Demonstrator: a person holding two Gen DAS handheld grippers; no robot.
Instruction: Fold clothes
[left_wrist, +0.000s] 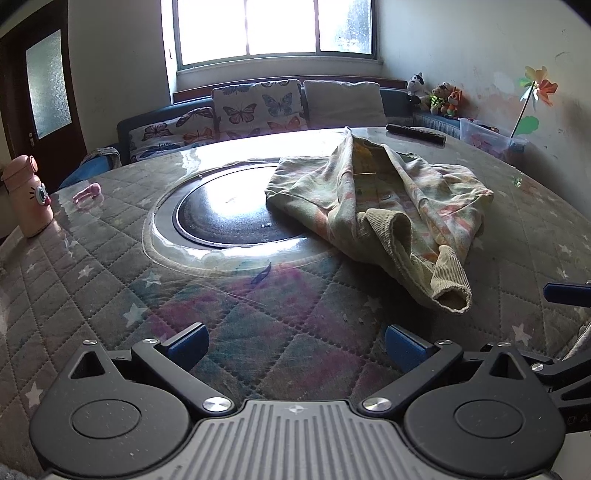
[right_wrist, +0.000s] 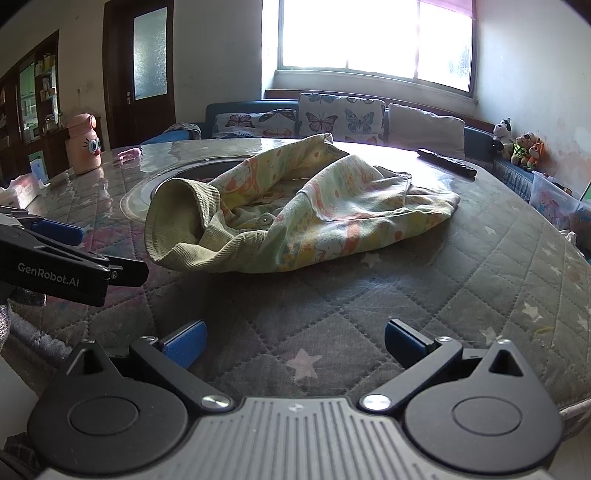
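Garment (left_wrist: 380, 206), crumpled and unfolded, lies mid-frame on the bench (left_wrist: 110, 280), ahead of your left tongs (left_wrist: 295, 347) and well apart; both left and right tongs (right_wrist: 295, 343) are spread and hold nothing. Its cuff (right_wrist: 173, 221) points toward you. Quilted cover runs bare along the lower frame; a bottle (left_wrist: 27, 195) stands far left, a sofa (right_wrist: 332, 114) behind.

Bright daylight is being let in through a wide window (left_wrist: 275, 31) in the far wall. Beneath it, a blue sofa (right_wrist: 236, 109) is being covered by butterfly-print cushions (left_wrist: 258, 105). A dark wooden door (right_wrist: 138, 72) with frosted glass is being shown at the left.
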